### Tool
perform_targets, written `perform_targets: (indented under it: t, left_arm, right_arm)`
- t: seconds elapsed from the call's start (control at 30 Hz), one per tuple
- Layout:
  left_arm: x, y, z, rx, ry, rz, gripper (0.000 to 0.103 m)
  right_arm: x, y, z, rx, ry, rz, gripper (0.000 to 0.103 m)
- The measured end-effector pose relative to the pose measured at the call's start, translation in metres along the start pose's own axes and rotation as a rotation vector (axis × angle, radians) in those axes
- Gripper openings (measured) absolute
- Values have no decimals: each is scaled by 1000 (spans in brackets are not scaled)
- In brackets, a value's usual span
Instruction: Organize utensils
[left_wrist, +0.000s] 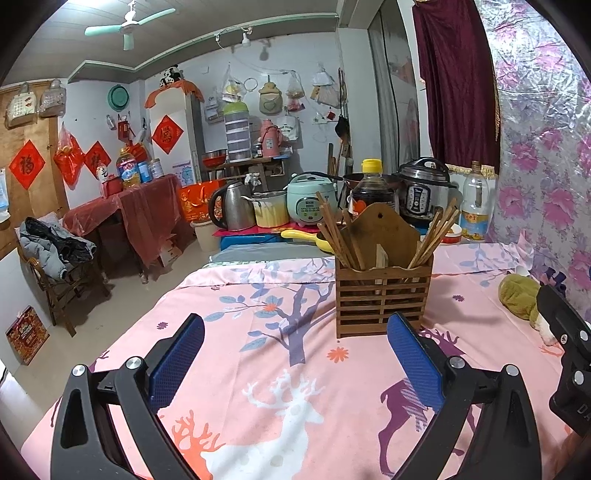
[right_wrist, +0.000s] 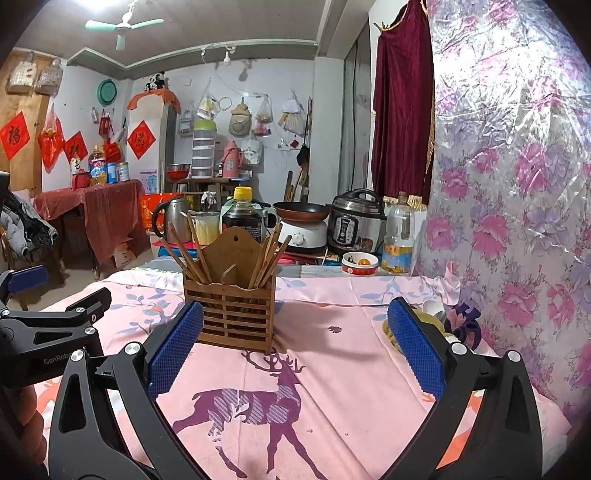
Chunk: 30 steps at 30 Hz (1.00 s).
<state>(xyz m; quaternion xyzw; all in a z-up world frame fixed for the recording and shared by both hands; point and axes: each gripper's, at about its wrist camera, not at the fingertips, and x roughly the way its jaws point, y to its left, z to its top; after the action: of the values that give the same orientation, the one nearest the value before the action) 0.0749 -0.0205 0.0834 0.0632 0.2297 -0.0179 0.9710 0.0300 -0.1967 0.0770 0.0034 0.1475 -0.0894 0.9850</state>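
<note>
A slatted wooden holder (left_wrist: 382, 295) stands upright on my pink deer-print tablecloth (left_wrist: 295, 369), chopsticks (left_wrist: 338, 236) in both outer compartments. My left gripper (left_wrist: 295, 363) and right gripper (right_wrist: 295, 343) hover nearer, jaws apart, empty.

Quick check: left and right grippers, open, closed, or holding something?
Left gripper: jaws open, holding nothing.
Right gripper: jaws open, holding nothing.

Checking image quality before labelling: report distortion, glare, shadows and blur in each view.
Left wrist: fisheye bends the room edges, dark vignette in the corners; the chopstick holder is sharp. Right wrist: glare on the plastic floral wall covering; the holder casts a shadow rightward across the pink cloth; no motion blur.
</note>
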Motion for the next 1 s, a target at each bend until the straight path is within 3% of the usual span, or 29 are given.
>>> perform_targets:
  t: [1.0]
  left_arm:
    - [3, 0, -4, 10, 6, 13, 97]
  right_arm:
    - [0, 0, -1, 1, 0, 0, 96]
